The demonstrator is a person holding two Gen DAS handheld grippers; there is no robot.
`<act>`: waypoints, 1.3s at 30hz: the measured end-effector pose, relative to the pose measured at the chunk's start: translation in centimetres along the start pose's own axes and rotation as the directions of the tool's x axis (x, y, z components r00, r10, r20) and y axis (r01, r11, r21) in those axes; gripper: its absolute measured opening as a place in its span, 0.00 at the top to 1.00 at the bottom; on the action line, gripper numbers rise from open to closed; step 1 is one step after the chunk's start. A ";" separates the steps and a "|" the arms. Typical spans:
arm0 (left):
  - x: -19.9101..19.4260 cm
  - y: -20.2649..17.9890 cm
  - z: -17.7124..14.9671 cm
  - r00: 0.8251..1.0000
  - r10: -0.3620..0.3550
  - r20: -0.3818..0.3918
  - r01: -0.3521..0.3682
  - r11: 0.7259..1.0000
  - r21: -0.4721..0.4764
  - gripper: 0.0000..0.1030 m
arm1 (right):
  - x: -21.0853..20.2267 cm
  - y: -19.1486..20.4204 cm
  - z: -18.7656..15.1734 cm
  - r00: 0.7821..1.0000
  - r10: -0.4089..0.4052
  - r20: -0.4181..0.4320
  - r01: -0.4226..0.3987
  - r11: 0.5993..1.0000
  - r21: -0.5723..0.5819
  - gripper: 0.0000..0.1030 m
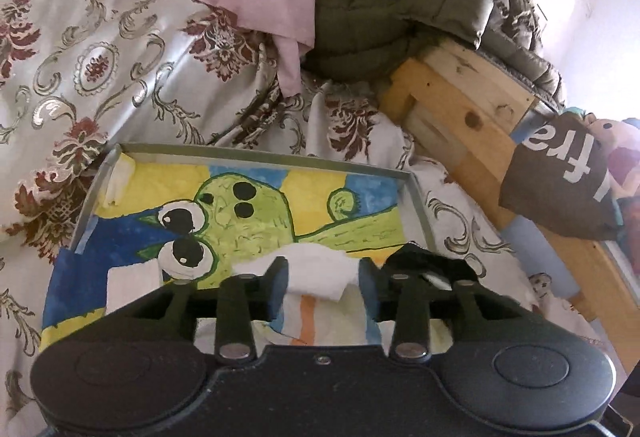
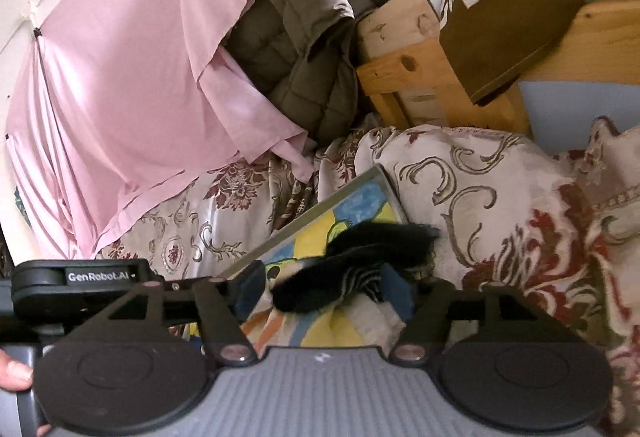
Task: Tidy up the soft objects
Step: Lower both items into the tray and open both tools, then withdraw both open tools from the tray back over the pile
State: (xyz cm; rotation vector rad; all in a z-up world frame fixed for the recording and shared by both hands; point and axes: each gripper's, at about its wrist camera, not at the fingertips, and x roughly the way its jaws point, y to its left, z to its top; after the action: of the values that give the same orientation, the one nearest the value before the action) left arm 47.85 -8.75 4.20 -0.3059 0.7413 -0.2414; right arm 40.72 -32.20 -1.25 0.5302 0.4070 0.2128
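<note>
A shallow metal tray (image 1: 420, 205) with a painted green cartoon lining lies on the patterned bedspread (image 1: 120, 77). My left gripper (image 1: 320, 277) is over its near end, with a white cloth (image 1: 316, 269) between its fingers, which seem to press on it. A black sock (image 1: 432, 261) lies just right of it. In the right wrist view my right gripper (image 2: 324, 293) has a black sock with striped part (image 2: 352, 269) between its blue pads, over the tray (image 2: 300, 221); the jaws stand fairly wide around it.
A pink sheet (image 2: 120, 97) and an olive quilted jacket (image 2: 296, 17) hang at the back. A wooden bed frame (image 1: 460, 109) stands to the right, with a brown lettered garment (image 1: 560, 173) draped over it. The other gripper's body (image 2: 80, 277) is at left.
</note>
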 end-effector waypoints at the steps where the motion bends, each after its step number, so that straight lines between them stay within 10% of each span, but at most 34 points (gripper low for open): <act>1: -0.3 -0.1 -0.1 1.000 0.000 0.008 0.000 1.000 0.001 0.54 | -0.4 0.1 0.0 1.000 -0.003 0.003 0.003 1.000 -0.010 0.27; 19: -15.3 -0.1 -5.8 0.943 -0.007 0.333 -0.014 0.998 0.058 0.07 | -12.8 6.2 -1.7 0.976 0.012 0.217 0.031 0.980 -0.197 0.03; 39: -27.9 5.1 -22.6 0.857 0.194 0.478 -0.236 0.971 0.030 0.01 | -24.9 9.9 -13.9 0.976 -0.005 0.220 0.073 0.951 -0.302 0.00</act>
State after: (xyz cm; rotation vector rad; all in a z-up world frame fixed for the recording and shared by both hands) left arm 12.89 0.70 4.01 -0.1832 0.2725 0.0194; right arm 11.43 -25.13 1.02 0.2328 0.1658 0.1740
